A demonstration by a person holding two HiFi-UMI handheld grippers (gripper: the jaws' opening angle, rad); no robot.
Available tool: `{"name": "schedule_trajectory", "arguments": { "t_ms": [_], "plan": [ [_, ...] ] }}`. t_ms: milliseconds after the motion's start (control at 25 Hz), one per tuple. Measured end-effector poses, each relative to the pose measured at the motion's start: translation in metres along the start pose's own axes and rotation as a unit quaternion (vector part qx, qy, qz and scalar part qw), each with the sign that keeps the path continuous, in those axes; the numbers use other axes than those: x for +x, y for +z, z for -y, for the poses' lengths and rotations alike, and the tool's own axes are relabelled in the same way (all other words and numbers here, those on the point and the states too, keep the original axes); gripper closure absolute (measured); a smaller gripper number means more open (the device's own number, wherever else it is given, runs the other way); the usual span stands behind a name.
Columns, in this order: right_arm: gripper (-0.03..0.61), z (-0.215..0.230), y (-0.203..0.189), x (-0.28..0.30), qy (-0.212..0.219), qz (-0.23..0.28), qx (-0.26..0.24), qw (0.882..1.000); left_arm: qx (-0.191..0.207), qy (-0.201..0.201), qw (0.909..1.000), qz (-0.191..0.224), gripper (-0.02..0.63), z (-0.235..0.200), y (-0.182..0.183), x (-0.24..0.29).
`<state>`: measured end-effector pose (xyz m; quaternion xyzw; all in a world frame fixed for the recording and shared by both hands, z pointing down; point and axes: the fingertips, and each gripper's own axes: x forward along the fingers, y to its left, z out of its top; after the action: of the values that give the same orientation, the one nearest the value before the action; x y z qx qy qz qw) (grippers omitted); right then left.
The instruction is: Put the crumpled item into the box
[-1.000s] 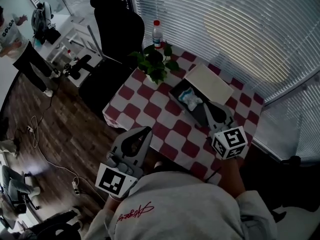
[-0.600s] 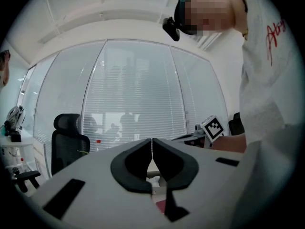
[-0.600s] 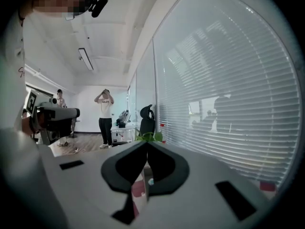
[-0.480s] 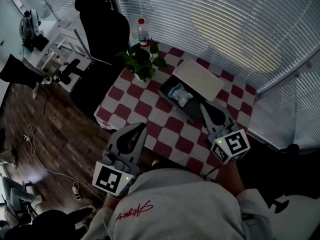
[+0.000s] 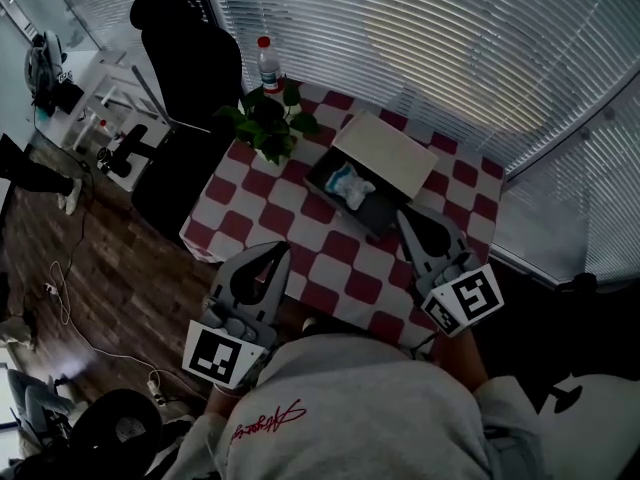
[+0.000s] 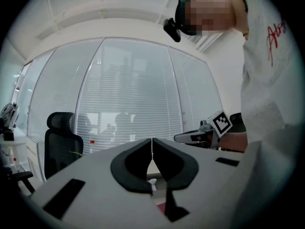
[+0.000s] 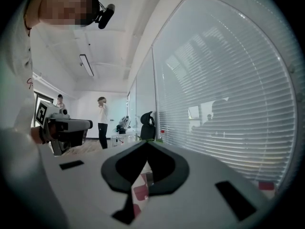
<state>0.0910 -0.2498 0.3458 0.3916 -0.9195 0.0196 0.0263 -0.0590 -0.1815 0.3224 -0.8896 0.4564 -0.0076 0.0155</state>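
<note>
The crumpled pale item [image 5: 349,182] lies inside the black box [image 5: 330,194], whose white lid [image 5: 386,153] stands open behind it on the checked table [image 5: 285,223]. My right gripper [image 5: 405,217] hovers just off the box's near right corner; its jaws are shut with nothing between them, as the right gripper view [image 7: 146,143] confirms. My left gripper [image 5: 275,252] hangs over the table's near edge, well short of the box. Its jaws meet in a thin line [image 6: 151,140], shut and empty.
A potted plant [image 5: 266,124] and a red-capped bottle [image 5: 267,65] stand at the table's far left corner. A black office chair [image 5: 185,58] is beside the table. Window blinds [image 5: 450,48] run behind it. Cables [image 5: 70,308] lie on the wooden floor at left.
My right gripper has lifted a little and drawn back from the box. The left gripper has barely moved. The crumpled item stays in the box. A person at the far left has left the view.
</note>
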Motion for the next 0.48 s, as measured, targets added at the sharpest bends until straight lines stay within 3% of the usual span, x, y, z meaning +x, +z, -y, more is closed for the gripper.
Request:
{"name": "schedule_trajectory", "arguments": {
  "t_ms": [480],
  "plan": [
    [0.565, -0.001, 0.014, -0.014, -0.007, 0.02, 0.004, 1.0, -0.002, -0.018, 0.9998, -0.004, 0.594, 0.001, -0.001, 0.01]
  ]
}}
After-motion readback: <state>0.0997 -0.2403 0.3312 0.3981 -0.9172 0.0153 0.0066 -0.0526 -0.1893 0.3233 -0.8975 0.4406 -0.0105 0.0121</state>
